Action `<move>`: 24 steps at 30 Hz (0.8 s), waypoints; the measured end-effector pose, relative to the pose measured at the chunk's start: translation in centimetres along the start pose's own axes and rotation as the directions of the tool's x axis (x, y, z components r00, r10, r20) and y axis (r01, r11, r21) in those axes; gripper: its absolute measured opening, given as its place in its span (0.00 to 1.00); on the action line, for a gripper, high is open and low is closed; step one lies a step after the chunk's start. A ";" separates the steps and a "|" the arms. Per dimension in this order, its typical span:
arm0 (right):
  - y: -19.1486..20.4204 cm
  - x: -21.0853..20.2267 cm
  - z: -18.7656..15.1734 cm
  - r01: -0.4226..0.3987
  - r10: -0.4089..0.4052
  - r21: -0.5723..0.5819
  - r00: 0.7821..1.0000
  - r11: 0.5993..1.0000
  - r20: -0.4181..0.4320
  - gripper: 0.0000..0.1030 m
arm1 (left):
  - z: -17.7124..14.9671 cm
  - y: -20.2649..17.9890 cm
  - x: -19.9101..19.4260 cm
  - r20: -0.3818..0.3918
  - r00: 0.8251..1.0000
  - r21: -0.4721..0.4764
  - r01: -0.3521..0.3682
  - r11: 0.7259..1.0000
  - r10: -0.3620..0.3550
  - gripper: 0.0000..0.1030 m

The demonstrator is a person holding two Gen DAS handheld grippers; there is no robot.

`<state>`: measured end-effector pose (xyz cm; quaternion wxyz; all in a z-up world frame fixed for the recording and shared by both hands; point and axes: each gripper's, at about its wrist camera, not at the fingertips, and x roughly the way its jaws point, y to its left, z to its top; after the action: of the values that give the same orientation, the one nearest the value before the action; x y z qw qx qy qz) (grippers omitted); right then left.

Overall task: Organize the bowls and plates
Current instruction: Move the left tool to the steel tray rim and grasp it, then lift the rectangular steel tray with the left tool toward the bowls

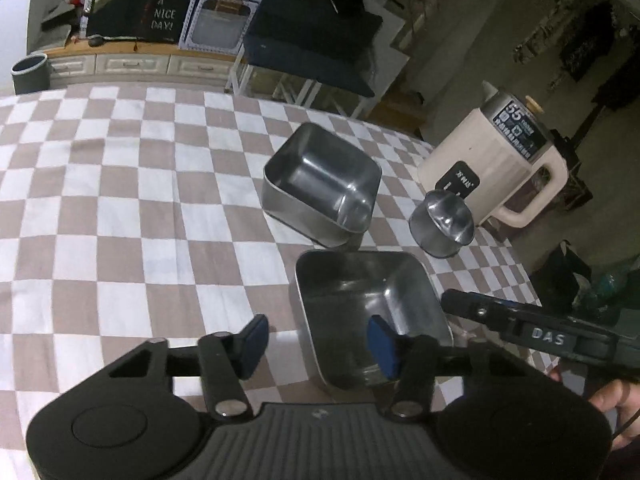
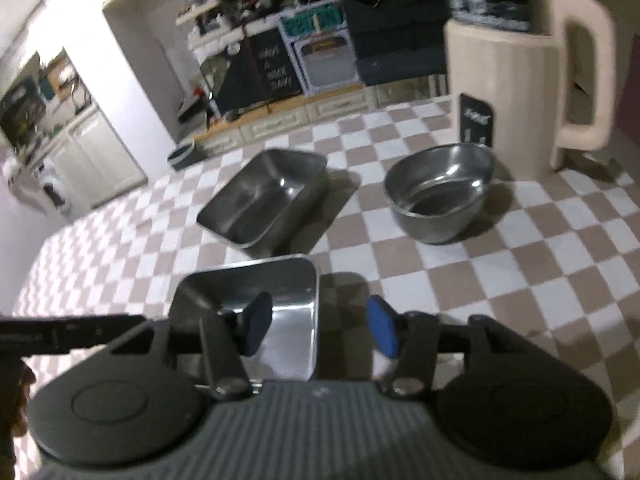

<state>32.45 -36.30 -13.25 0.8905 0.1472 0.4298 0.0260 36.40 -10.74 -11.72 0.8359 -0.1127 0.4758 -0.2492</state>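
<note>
Two square steel bowls and one round steel bowl sit on the checkered tablecloth. The near square bowl lies between both grippers. My left gripper is open, straddling its left wall, with one blue pad over the inside. My right gripper is open, straddling its right wall, left pad over the inside. The far square bowl stands just beyond it. The round bowl stands to the right by the jug. The right gripper's body also shows in the left wrist view.
A cream plastic jug stands at the table's right edge behind the round bowl. The checkered tablecloth stretches wide to the left. A dark sofa, cabinets and a bin lie beyond the table's far edge.
</note>
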 end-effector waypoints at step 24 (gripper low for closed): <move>4.0 -2.3 0.0 -0.048 0.049 -0.048 0.999 0.998 0.019 0.12 | -0.4 -0.7 -5.9 0.105 0.994 0.049 0.008 0.999 -0.013 0.12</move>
<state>31.31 -32.92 -10.34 0.8971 0.1365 0.4165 0.0564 33.32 -8.29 -7.29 0.8609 -0.1079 0.4244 -0.2589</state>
